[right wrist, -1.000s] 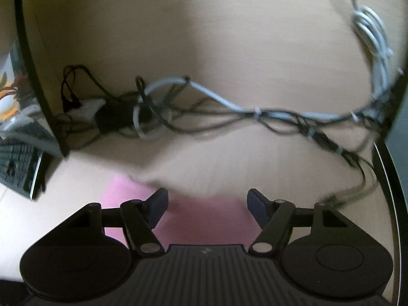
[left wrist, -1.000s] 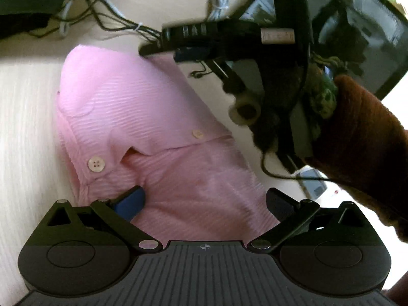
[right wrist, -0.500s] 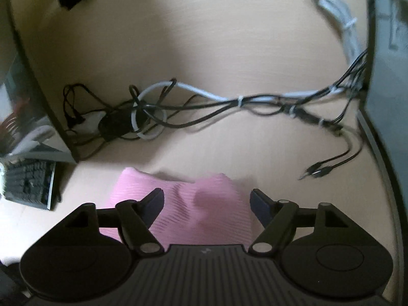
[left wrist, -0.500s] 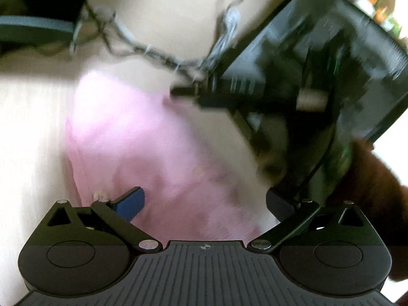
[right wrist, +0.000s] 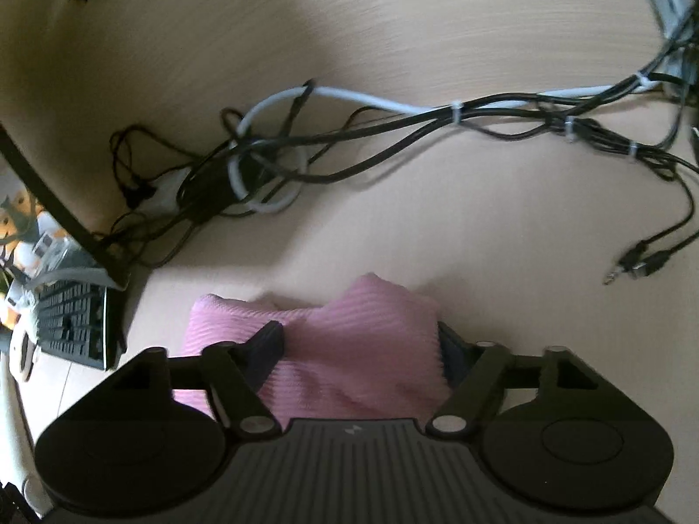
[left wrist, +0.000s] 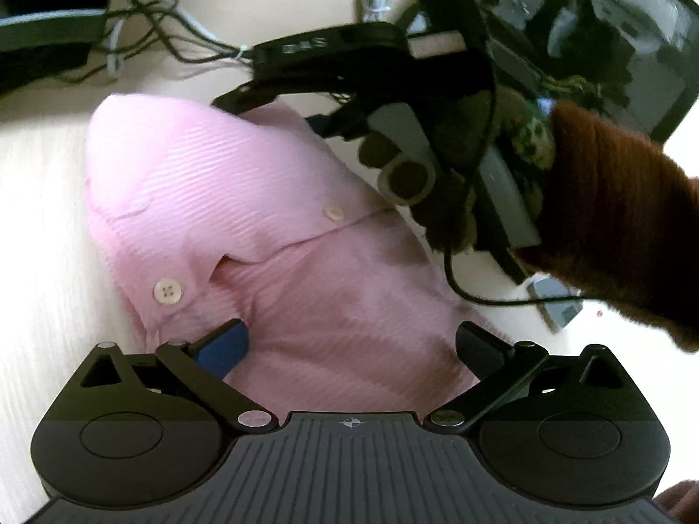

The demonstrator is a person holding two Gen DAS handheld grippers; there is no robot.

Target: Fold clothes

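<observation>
pink shirt [left wrist: 271,236] folded on table [right wrist: 393,43] | left tool [left wrist: 349,345] spread | right tool [right wrist: 360,349] spread

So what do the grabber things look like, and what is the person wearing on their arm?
Each one is black, with a ridged grey-black body, two round discs, and silver rivets on its slanted linkage arms. The left gripper has a blue pad on one finger and a small crosshair mark on its body. The right gripper has dark pads. A thin black cable hangs from it. The person wears a fuzzy rust-brown sleeve.
</observation>
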